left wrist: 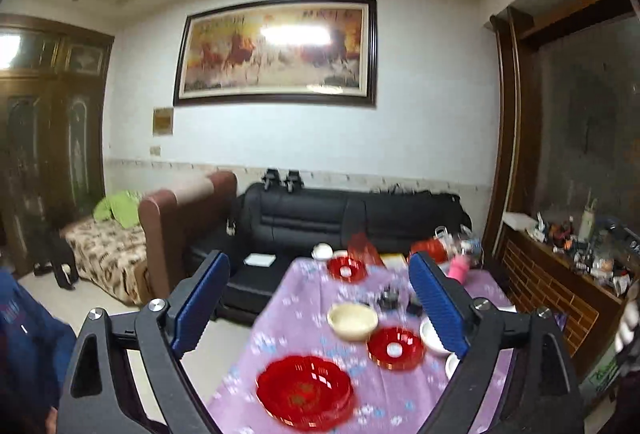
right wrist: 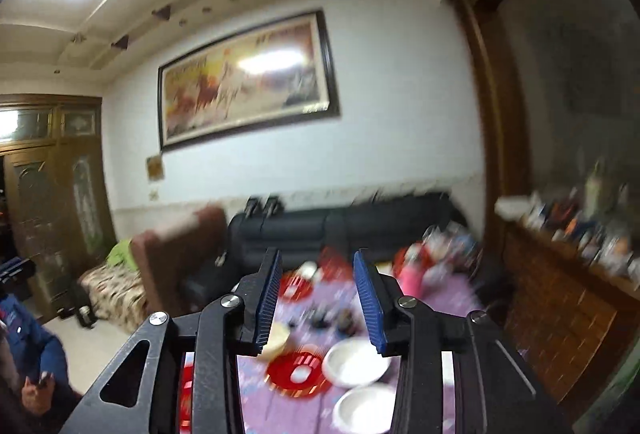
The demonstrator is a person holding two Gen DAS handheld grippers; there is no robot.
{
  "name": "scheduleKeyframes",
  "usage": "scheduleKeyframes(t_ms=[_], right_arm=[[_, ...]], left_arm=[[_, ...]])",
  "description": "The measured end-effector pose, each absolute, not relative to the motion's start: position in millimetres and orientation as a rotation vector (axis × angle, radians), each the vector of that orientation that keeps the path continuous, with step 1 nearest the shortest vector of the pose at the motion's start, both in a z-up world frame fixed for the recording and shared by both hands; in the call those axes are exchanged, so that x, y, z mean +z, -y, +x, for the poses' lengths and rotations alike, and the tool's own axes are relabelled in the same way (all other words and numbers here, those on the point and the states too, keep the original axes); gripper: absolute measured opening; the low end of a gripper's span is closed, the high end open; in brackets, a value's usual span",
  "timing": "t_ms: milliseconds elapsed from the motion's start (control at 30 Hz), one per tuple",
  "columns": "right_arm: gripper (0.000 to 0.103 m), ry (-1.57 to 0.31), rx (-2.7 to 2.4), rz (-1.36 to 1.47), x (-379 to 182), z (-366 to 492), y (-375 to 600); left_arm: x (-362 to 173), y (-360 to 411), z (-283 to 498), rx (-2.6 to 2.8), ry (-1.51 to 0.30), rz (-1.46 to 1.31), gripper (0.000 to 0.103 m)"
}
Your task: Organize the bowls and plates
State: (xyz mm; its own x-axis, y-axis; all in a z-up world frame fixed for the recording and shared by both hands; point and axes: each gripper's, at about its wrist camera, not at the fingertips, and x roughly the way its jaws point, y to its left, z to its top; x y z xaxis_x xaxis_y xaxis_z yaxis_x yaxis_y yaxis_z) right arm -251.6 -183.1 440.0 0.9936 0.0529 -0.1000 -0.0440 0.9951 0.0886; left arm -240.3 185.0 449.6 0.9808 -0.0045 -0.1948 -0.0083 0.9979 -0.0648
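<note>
A table under a purple flowered cloth carries the dishes. In the left wrist view a large red scalloped plate lies nearest, with a small red plate, a cream bowl and a far red plate behind it. A white bowl is half hidden by one finger. My left gripper hangs high over the table, open wide and empty. The blurred right wrist view shows two white bowls, a red plate and the cream bowl. My right gripper is open with nothing between its pads.
A black sofa and a brown armchair stand beyond the table. A pink bottle, red items and small dark objects crowd the table's far end. A cluttered sideboard runs along the right. A person's blue sleeve is at left.
</note>
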Motion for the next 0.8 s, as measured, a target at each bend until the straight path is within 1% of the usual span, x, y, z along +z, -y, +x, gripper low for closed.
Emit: scheduleKeyframes(t_ms=[100,133,167,233,300,333,400,433,500,600,667,800], right_arm=[[0.049,-0.05,-0.026,0.057,503.5,-260.9,180.0],[0.054,-0.026,-0.048,0.044,523.0,-262.0,177.9],[0.062,-0.003,-0.07,0.026,539.3,-260.5,172.6],[0.071,0.023,-0.11,0.003,563.7,-259.2,164.3],[0.071,0.02,-0.102,0.003,570.4,-250.3,158.4],[0.072,0.009,-0.088,0.004,564.6,-242.6,154.4],[0.076,-0.03,-0.043,0.013,545.7,-228.0,154.8],[0.079,-0.079,-0.013,0.01,525.4,-212.9,149.5],[0.079,-0.179,0.029,-0.013,489.6,-186.6,140.5],[0.079,-0.343,0.098,-0.028,417.8,-147.2,126.1],[0.079,-0.444,0.149,0.013,361.2,-123.3,121.9],[0.079,-0.631,0.223,0.142,253.5,-83.2,125.8]], left_arm=[[509.1,-192.5,-236.1,0.074,-0.155,-0.071,0.091],[528.6,-194.3,-231.4,0.115,-0.13,-0.065,0.091],[540.5,-195.9,-227.9,0.14,-0.119,-0.061,0.091],[564.0,-200.0,-214.6,0.181,-0.126,-0.053,0.092],[565.9,-203.8,-201.4,0.197,-0.143,-0.07,0.093],[559.8,-204.3,-195.7,0.194,-0.152,-0.081,0.093],[533.1,-200.8,-181.1,0.165,-0.198,-0.084,0.095],[509.2,-198.1,-173.3,0.135,-0.243,-0.081,0.095],[466.8,-190.7,-154.2,0.087,-0.331,-0.068,0.095],[399.9,-180.0,-130.6,-0.007,-0.478,-0.087,0.095],[348.3,-178.0,-109.7,-0.102,-0.597,-0.154,0.095],[268.3,-175.7,-81.6,-0.205,-0.749,-0.263,0.095]])
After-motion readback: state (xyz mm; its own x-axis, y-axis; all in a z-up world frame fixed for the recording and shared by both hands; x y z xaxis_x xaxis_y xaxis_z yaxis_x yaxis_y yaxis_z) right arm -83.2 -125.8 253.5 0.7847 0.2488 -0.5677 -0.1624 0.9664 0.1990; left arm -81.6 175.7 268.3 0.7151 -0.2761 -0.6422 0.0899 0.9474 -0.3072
